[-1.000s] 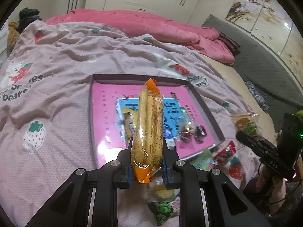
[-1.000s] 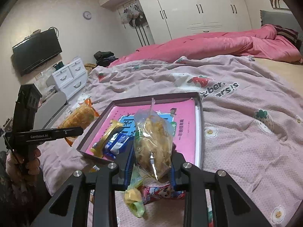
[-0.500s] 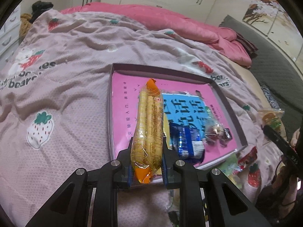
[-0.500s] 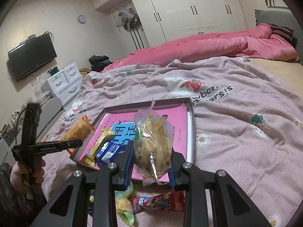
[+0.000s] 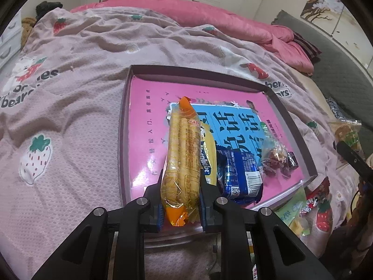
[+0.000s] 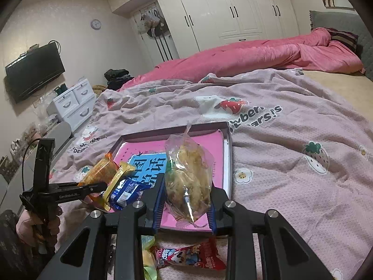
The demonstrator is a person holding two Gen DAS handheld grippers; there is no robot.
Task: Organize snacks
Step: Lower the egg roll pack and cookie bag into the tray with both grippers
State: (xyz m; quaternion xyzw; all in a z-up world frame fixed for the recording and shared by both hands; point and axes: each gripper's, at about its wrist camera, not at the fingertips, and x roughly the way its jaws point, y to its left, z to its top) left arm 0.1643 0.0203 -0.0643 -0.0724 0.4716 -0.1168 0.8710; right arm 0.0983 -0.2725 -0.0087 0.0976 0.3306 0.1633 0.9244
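Observation:
A shallow tray [image 5: 289, 121] with a pink and blue printed bottom lies on the bed. My left gripper [image 5: 180, 200] is shut on a long orange pack of biscuit sticks [image 5: 183, 154], held over the tray's near left part. In the tray lie a yellow bar [image 5: 208, 154], a blue pack [image 5: 240, 177] and small wrapped sweets [image 5: 275, 156]. My right gripper [image 6: 186, 206] is shut on a clear bag of crisps [image 6: 188, 177] above the tray's [image 6: 227, 154] near right corner. The left gripper [image 6: 93, 186] with its orange pack [image 6: 101, 170] shows at the left there.
A red snack pack [image 6: 186, 256] and a green pack [image 6: 149, 263] lie on the strawberry-print blanket [image 6: 291, 175] in front of the tray. A rolled pink quilt [image 6: 256, 56] lies at the far side of the bed. Drawers [image 6: 72, 107] and a TV [image 6: 35, 72] stand at the left.
My left gripper has sunk and come in over the tray with the orange pack; the tray looks larger and nearer. The right gripper has hardly moved with its crisp bag.

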